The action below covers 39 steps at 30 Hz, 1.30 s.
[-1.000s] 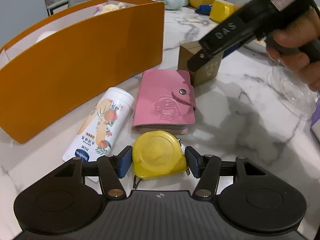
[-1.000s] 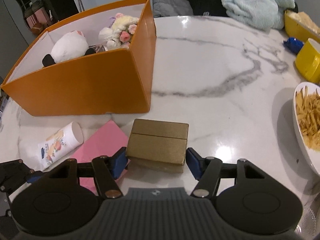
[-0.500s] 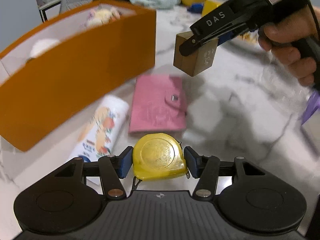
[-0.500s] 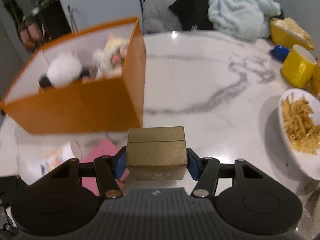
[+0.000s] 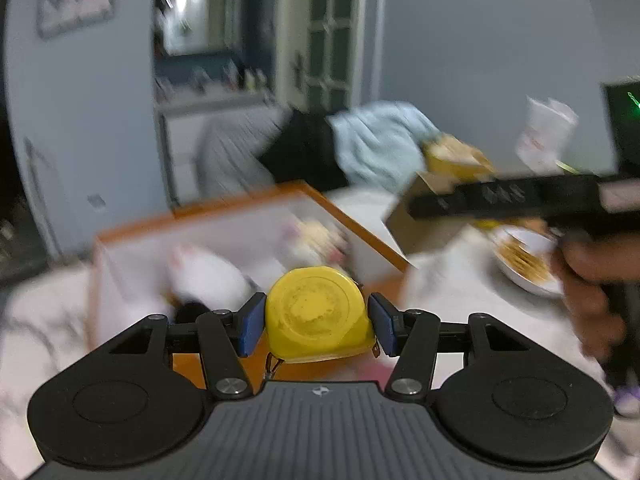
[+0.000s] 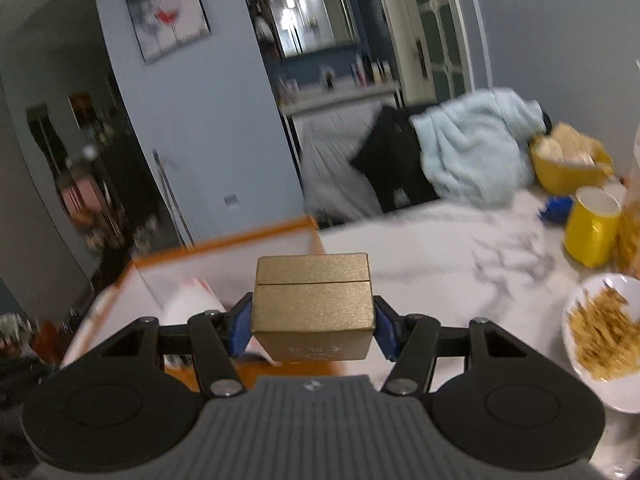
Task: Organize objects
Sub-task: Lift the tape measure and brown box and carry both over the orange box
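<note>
Carrying 2 items at once, the person has both tongs loaded. The left gripper (image 5: 316,322) is clamped on the yellow tape measure (image 5: 316,314), its blue pads pressing both flanks. The right gripper (image 6: 312,326) is clamped on the gold box (image 6: 313,306) the same way. Ahead of and below both tongs sits the open orange bin (image 5: 352,216), a white plush toy (image 5: 208,276) already inside.

To finish this step well, I would bring each load fully past the near rim before letting go, lower it close to the contents, and release 1 at a time so the tongs, near each other, do not collide.
</note>
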Tool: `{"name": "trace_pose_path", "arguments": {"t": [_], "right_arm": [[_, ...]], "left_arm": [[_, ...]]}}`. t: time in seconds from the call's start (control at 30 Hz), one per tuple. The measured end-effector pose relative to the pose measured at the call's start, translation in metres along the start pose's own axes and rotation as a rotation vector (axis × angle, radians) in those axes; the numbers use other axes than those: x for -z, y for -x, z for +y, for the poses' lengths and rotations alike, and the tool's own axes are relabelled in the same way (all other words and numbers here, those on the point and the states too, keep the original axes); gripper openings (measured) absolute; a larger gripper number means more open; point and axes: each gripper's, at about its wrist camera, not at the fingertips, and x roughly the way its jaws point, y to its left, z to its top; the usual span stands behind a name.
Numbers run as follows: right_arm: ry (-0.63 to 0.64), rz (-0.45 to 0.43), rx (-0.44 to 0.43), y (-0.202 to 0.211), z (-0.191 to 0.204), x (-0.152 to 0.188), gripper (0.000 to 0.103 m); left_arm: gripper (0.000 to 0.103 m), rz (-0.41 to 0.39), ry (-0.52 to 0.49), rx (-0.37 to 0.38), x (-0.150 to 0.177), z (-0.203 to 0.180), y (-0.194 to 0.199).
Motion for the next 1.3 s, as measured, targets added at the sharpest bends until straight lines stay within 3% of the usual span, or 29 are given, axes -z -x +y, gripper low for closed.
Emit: {"name": "trace_pose_path", "arguments": {"t": [0.2, 0.43, 0.7, 0.9, 1.03, 1.3], "right_arm": [[0.080, -0.072, -0.026, -0.023, 0.032, 0.011, 0.061], [0.146, -0.043, -0.049, -0.051, 0.059, 0.016, 0.061], [0.221, -0.006, -0.035, -0.078, 0.081, 0.018, 0.061], [0.279, 0.119, -0.012, -0.105, 0.086, 0.023, 0.061], [0.327, 0.152, 0.001, -0.115, 0.092, 0.026, 0.061], [0.321, 0.286, 0.005, -0.136, 0.095, 0.029, 0.061]], "left_arm": [[0.064, -0.091, 0.075, -0.160, 0.000, 0.039, -0.013], [0.064, -0.058, 0.056, -0.238, 0.000, 0.064, -0.029], [0.064, -0.015, 0.061, -0.261, 0.001, 0.079, -0.049], [0.064, 0.101, 0.094, -0.257, 0.013, 0.095, -0.068], [0.064, 0.128, 0.127, -0.255, 0.019, 0.104, -0.069], [0.064, 0.162, 0.080, -0.244, 0.017, 0.096, -0.077]]}}
